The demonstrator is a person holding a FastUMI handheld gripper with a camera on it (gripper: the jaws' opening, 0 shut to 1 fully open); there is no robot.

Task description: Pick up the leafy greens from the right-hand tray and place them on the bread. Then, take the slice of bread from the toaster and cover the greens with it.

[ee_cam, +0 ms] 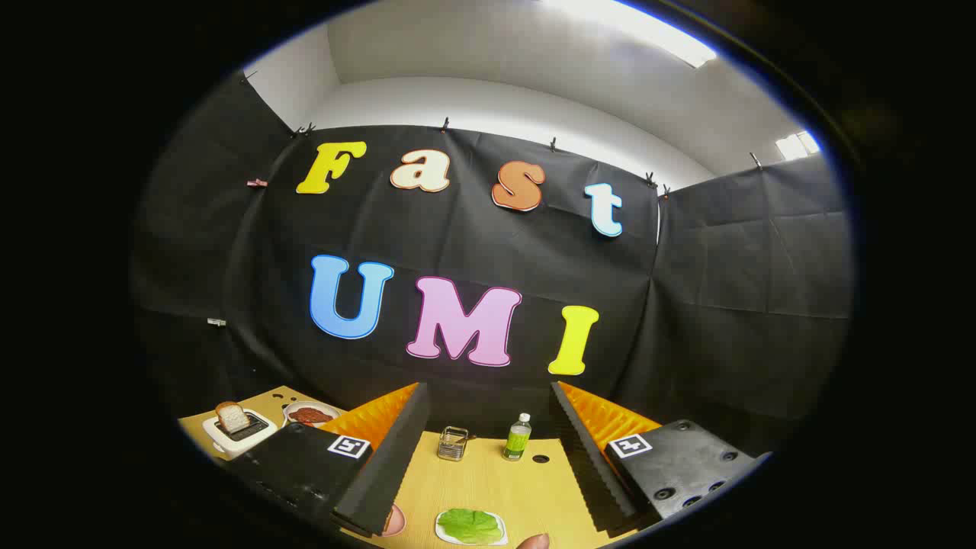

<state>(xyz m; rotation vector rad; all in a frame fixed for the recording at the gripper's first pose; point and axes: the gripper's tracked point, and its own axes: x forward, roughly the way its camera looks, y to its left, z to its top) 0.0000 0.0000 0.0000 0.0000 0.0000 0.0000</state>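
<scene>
The tongs (pixel 488 457) hang open above the desk (pixel 488 480), holding nothing. Leafy greens (pixel 470 524) lie on a white tray (pixel 446 534) between the fingers, near. Far left, bread (pixel 232 416) stands in the toaster (pixel 238 435).

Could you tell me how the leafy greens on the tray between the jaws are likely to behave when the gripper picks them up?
The leafy greens lie flat and thin on their white tray, so they probably flop and drape when lifted. They look light, so the open gripper may need only a gentle pinch. Their ruffled, layered look suggests separate leaves might slip apart.
</scene>
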